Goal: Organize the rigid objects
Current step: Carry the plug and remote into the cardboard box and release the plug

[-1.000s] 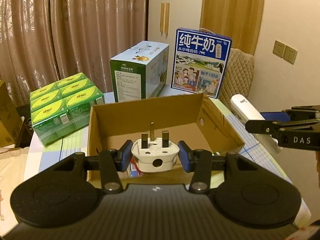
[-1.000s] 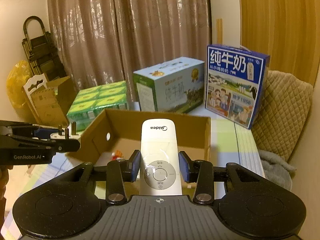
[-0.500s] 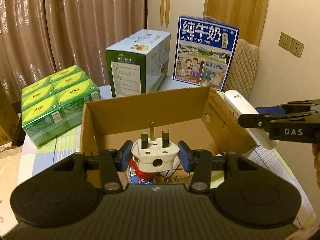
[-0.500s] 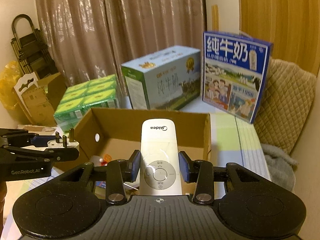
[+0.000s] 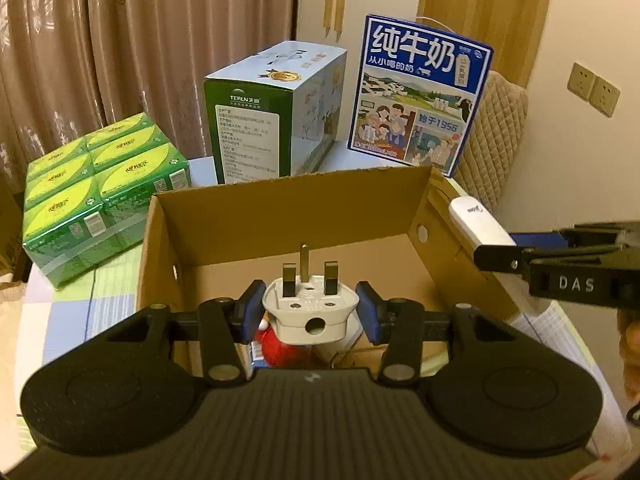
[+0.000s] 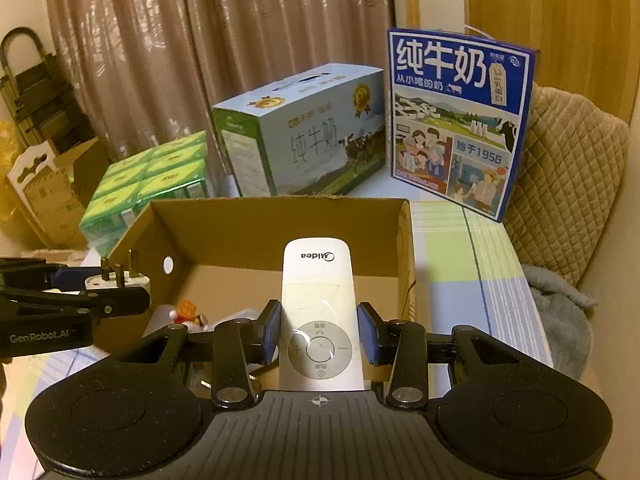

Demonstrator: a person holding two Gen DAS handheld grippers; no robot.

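- The left gripper [image 5: 310, 312] is clamped on a white plug [image 5: 308, 312], its blue pads pressed to the plug's 2 sides.
- The plug's 3 pins point up and away from the camera, over the open box [image 5: 288, 216].
- In the right wrist view the same plug [image 6: 120, 280] hangs above the box's left wall, the left gripper [image 6: 116, 286] reaching in from the left edge.
- The right gripper [image 6: 318, 332] is closed on a white remote [image 6: 316, 312], gripping it beside the round button ring.
- The remote's logo end points forward over the box [image 6: 280, 220].
- From the left wrist view the remote [image 5: 478, 226] sticks out past the right gripper [image 5: 494, 254], above the box's right wall.
- Inside the box, low at the near side, lie a red item [image 5: 276, 346] and a small orange-and-white toy [image 6: 188, 312]; most of what else lies there is hidden behind the grippers.
- The box stands on a table [image 6: 472, 276] with a pale checked cloth.
- Behind the box stand 3 things: a green pack [image 5: 92, 196] at the left, a green-and-white carton [image 5: 272, 116] in the middle and a blue carton [image 5: 420, 96] at the right.
- A quilted chair back [image 6: 568, 184] rises to the right of the table, with a grey cloth [image 6: 564, 308] at its foot.
- Brown curtains [image 5: 140, 40] hang behind it all.
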